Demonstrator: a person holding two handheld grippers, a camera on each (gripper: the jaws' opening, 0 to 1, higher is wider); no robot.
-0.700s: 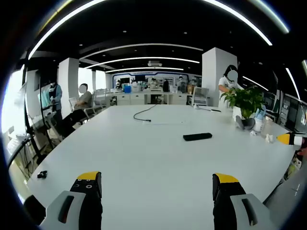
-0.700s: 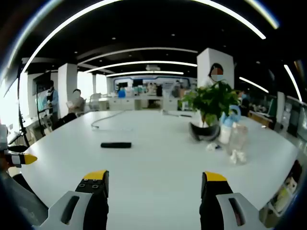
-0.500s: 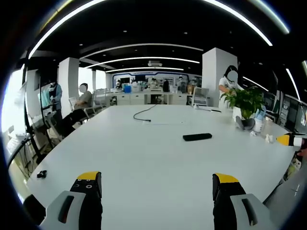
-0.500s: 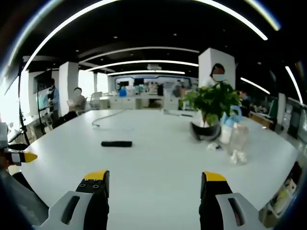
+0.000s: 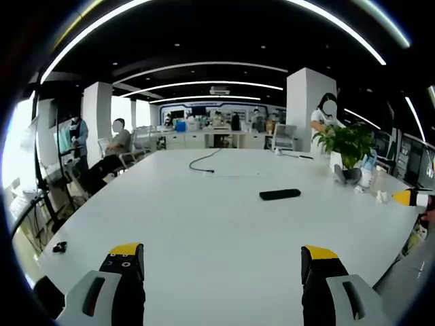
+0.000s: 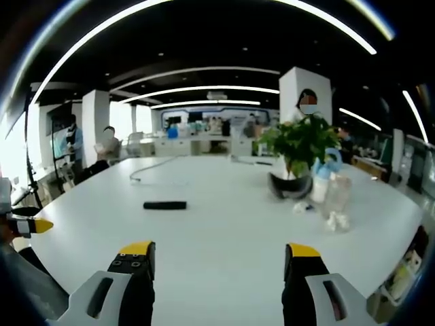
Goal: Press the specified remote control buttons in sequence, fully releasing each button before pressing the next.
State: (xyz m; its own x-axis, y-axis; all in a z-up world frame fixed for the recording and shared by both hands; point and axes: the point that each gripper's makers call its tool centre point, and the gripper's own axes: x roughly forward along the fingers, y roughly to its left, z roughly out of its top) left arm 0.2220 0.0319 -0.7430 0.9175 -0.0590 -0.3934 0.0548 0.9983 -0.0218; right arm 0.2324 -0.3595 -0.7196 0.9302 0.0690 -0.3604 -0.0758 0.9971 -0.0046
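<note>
Lying flat on the white table [image 5: 204, 217], the black remote control [image 5: 279, 194] sits well ahead of the left gripper [image 5: 223, 261], toward one o'clock, probably so its buttons stay reachable. From the right gripper [image 6: 213, 258] it lies toward eleven o'clock. Both grippers hover with jaws spread wide and empty, likely keeping everything visible. A potted plant [image 6: 297, 153] and bottles [image 6: 329, 190] stand near one o'clock, apart from the remote.

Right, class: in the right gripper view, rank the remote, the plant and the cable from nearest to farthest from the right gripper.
1. Remote, left of centre on the table.
2. Plant, further back on the right.
3. Cable, far left, toward the table's end.
</note>
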